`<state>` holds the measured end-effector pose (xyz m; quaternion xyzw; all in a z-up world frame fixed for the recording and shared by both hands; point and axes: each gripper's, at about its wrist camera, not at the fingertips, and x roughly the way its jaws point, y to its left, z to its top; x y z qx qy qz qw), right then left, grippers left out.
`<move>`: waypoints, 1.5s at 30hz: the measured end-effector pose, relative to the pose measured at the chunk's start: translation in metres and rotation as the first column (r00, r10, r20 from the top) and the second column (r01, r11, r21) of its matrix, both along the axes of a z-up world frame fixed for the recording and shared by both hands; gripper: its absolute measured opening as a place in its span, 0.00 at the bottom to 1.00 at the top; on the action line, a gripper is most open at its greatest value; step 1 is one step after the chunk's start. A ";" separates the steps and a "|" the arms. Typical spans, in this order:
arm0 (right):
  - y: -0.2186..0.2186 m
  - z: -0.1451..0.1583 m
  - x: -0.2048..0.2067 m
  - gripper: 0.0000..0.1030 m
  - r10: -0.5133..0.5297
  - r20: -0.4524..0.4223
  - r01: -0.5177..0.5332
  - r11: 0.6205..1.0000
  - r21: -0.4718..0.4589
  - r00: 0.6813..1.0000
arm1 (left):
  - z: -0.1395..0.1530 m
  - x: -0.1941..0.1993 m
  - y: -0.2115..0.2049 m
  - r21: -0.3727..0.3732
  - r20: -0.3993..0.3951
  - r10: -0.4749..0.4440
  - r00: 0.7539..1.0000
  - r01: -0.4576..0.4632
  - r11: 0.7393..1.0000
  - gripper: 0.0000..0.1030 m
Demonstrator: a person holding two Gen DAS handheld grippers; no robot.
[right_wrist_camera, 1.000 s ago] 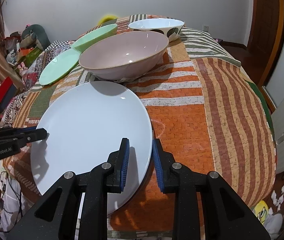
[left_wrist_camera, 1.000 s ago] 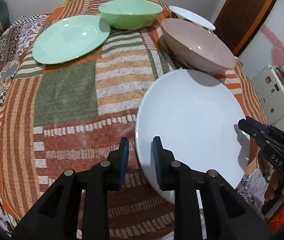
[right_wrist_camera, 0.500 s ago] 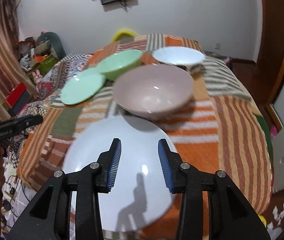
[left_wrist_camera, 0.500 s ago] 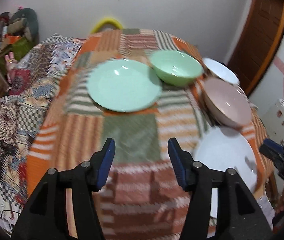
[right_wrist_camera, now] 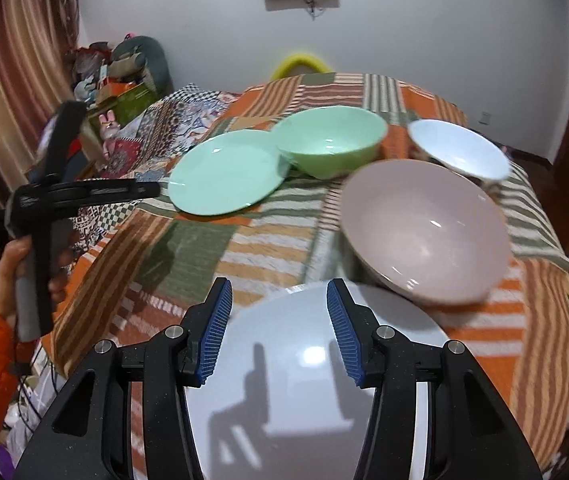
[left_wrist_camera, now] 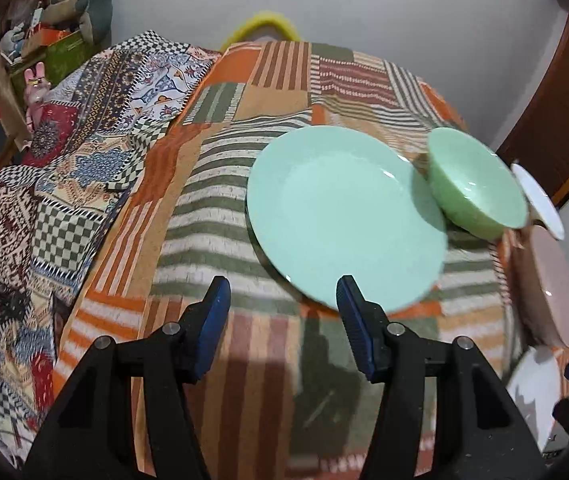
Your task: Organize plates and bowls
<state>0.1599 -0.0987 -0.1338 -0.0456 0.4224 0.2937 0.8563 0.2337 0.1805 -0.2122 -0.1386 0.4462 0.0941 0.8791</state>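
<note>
Dishes lie on a bed with a striped patchwork cover. My left gripper (left_wrist_camera: 282, 292) is open and empty, its right finger (left_wrist_camera: 350, 312) just short of the near rim of the mint-green plate (left_wrist_camera: 344, 216). Right of that plate are a green bowl (left_wrist_camera: 476, 188), a white bowl (left_wrist_camera: 536, 200) and a pink bowl (left_wrist_camera: 552, 280). My right gripper (right_wrist_camera: 278, 292) hangs over the white plate (right_wrist_camera: 312, 380). Its jaws are opening, and the pads touch nothing. The pink bowl (right_wrist_camera: 424, 228) sits just beyond that plate. The left gripper (right_wrist_camera: 84, 192) shows at the left, held by a hand (right_wrist_camera: 12, 256).
The bedspread (left_wrist_camera: 220, 208) falls away at the near edge and on the right. A yellow ring (right_wrist_camera: 300, 62) sits at the far end of the bed. Clutter and boxes (right_wrist_camera: 120, 80) are piled at the left by a curtain. A wooden door (left_wrist_camera: 556, 112) is at the right.
Both grippers let go of the white plate's rim and opened. The left one swung left to face the green plate. The right one drew back over the white plate, which lies flat.
</note>
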 end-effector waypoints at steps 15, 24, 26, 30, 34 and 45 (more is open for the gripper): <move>0.045 -0.013 0.035 0.45 0.004 -0.052 -0.004 1.000 0.004 0.999 | -0.034 0.029 0.029 -0.135 0.012 -0.077 0.997 0.078 0.988 0.20; 0.062 -0.016 0.037 0.45 0.027 -0.082 -0.027 1.000 0.007 0.996 | -0.030 -0.027 0.031 -0.127 -0.032 -0.101 0.994 0.096 0.987 0.21; 0.067 -0.018 0.037 0.45 0.036 -0.091 -0.036 0.999 0.005 0.995 | -0.029 -0.044 0.032 -0.135 -0.042 -0.106 0.993 0.099 0.986 0.21; 0.080 -0.021 0.037 0.45 0.068 -0.103 -0.069 0.998 -0.008 0.992 | -0.027 -0.069 0.033 -0.124 -0.063 -0.137 0.989 0.128 0.984 0.22; 0.093 -0.027 0.042 0.45 0.094 -0.111 -0.099 0.994 -0.037 0.989 | -0.023 -0.082 0.036 -0.112 -0.072 -0.138 0.988 0.130 0.985 0.21; 0.114 -0.052 0.068 0.45 0.113 -0.220 -0.137 0.986 -0.095 0.969 | -0.016 -0.069 0.053 -0.062 -0.045 -0.089 0.995 0.086 0.994 0.23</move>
